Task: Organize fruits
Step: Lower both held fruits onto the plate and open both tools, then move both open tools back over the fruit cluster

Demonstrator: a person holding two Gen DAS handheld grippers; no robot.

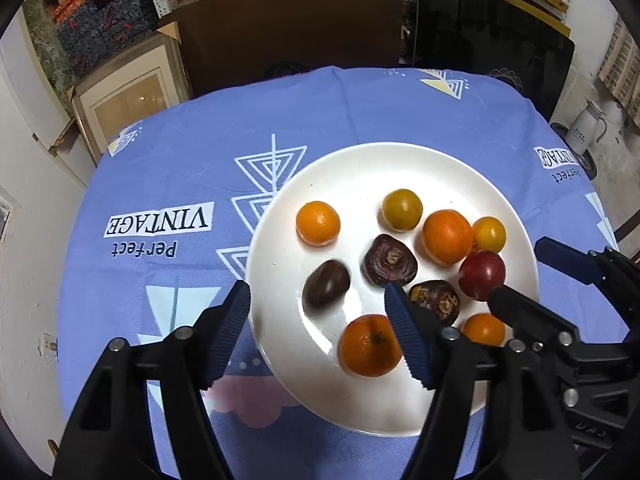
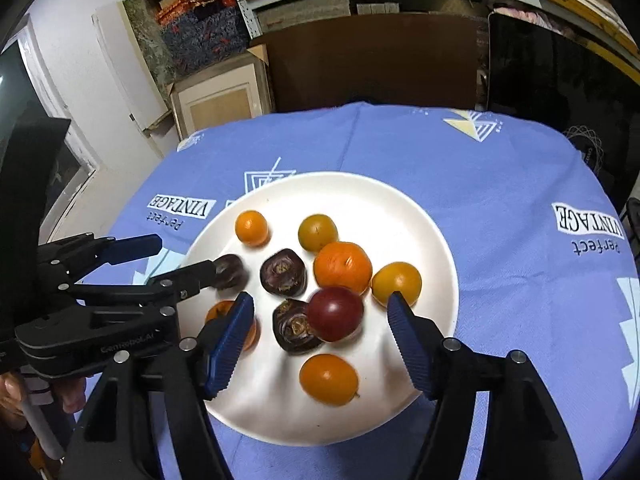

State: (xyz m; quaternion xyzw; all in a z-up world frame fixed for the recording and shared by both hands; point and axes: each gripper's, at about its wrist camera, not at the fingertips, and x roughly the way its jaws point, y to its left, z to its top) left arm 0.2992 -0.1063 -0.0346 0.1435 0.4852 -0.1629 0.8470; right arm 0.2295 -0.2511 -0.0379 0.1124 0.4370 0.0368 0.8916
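Observation:
A white plate (image 1: 360,168) on the blue tablecloth holds several fruits: orange citrus (image 1: 318,223), a yellow-green fruit (image 1: 402,209), a red plum (image 1: 481,275), and dark brown fruits (image 1: 390,265). My left gripper (image 1: 318,300) is open and empty over the plate's left side, near a dark brown fruit (image 1: 326,289) and a tangerine (image 1: 370,345). My right gripper (image 2: 320,312) is open and empty; the red plum (image 2: 335,313) lies between its fingers, below them. The plate also shows in the right wrist view (image 2: 360,188). The right gripper (image 1: 520,268) also shows in the left wrist view.
The blue tablecloth (image 1: 180,168) printed "Perfect VINTAGE" covers a round table. Behind it stand a brown board (image 1: 288,28), a dark panel (image 1: 488,48) and a cardboard box (image 1: 128,92). A white kettle (image 1: 586,130) sits on the floor at the right.

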